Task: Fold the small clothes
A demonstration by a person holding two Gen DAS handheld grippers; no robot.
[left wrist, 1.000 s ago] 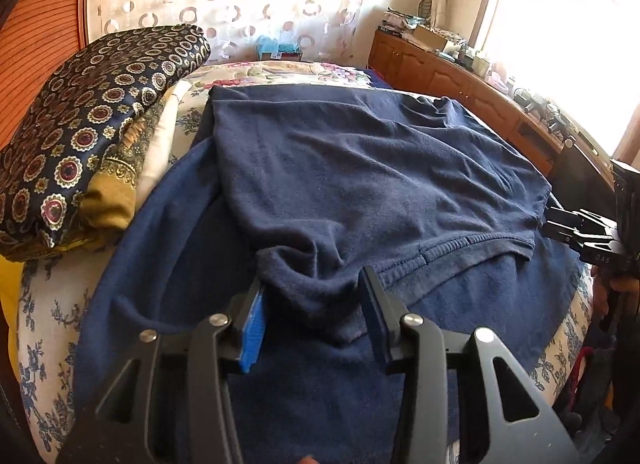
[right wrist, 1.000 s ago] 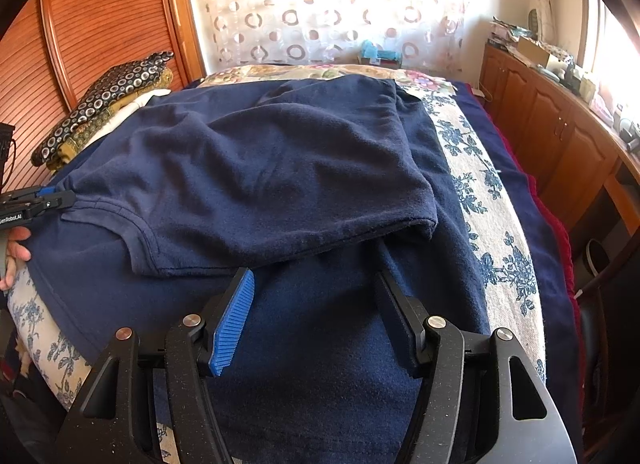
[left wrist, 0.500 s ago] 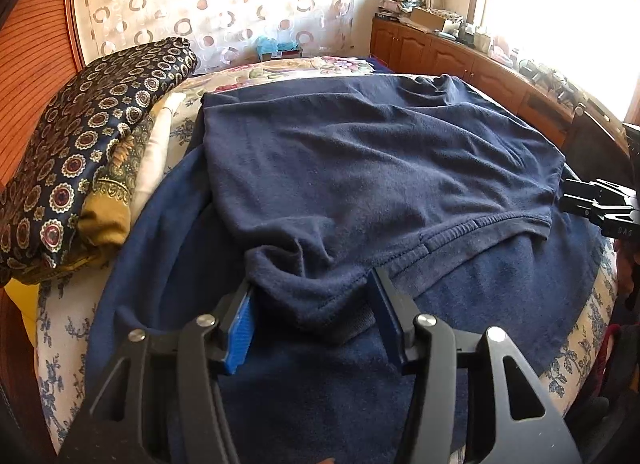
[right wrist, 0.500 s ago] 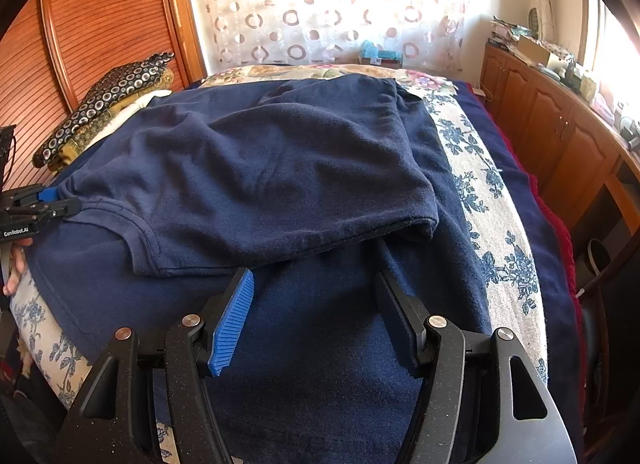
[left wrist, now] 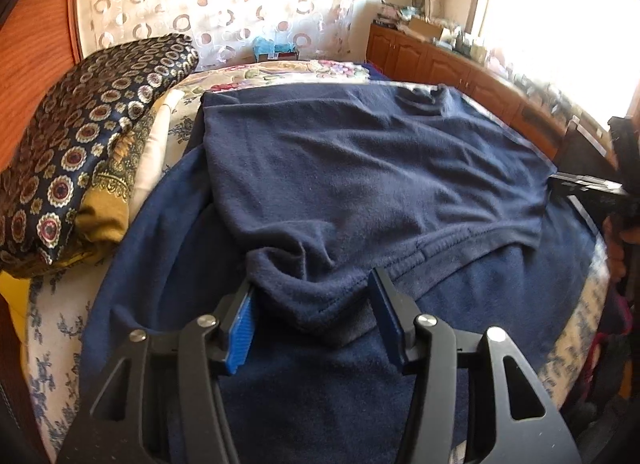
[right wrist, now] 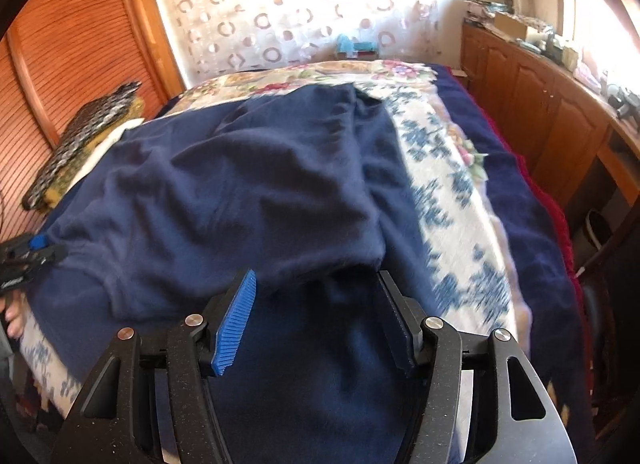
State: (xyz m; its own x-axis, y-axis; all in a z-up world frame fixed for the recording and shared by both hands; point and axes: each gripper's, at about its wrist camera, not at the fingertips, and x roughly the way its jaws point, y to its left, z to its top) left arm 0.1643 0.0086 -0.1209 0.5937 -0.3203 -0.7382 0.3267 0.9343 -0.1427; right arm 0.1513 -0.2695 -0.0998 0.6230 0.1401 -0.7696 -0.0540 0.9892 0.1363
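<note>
A navy shirt (left wrist: 360, 168) lies spread on a navy blanket (left wrist: 320, 392) on the bed. A bunched fold of the shirt's near edge (left wrist: 316, 296) fills my left gripper (left wrist: 312, 296). Both blue pads touch the fold, and the jaws are closing on it. In the right wrist view the shirt (right wrist: 240, 192) is motion-blurred. My right gripper (right wrist: 316, 278) is open, and the shirt's near hem corner (right wrist: 372, 258) lies at its fingertips. The pads do not press on the cloth. Each gripper shows at the edge of the other's view: the right gripper (left wrist: 580, 184) and the left gripper (right wrist: 32, 254).
A folded patterned cloth (left wrist: 80, 168) sits on the bed's left side. The floral bedcover (right wrist: 452, 216) shows to the right of the blanket. Wooden cabinets (right wrist: 540, 112) line the right wall, with wooden slatted doors (right wrist: 72, 64) on the left. A hand (left wrist: 616, 240) holds the right gripper.
My right gripper has moved up to the shirt's hem corner and rolled slightly. The left gripper has stayed put, with the bunched fold still between its jaws.
</note>
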